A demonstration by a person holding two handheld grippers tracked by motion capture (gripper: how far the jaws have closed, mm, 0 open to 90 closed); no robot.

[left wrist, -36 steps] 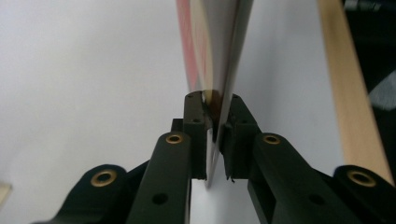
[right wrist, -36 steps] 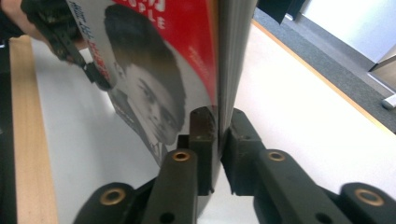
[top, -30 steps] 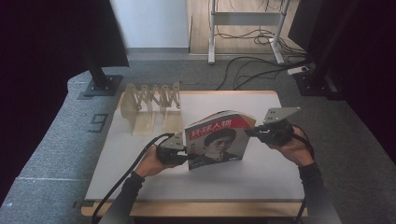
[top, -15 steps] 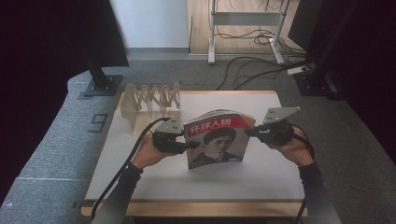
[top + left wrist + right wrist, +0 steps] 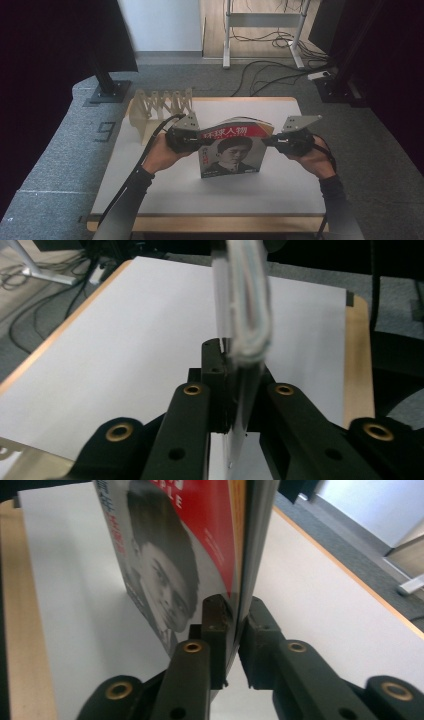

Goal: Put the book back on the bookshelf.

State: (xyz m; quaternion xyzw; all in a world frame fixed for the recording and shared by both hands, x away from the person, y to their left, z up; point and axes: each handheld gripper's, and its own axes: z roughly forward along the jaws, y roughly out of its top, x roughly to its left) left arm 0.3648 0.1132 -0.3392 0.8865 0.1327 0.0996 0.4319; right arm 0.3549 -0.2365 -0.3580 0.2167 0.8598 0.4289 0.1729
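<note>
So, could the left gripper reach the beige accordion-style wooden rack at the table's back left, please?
Probably not yet: the left gripper is shut on the red-covered magazine; the rack stands close behind, unobstructed.

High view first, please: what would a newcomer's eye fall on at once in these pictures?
Most striking is the magazine with its red banner and portrait cover, held upright at the middle of the white table. The left gripper is shut on one edge and the right gripper on the other. Behind it, at the table's far left, stands a pale wooden rack.
</note>
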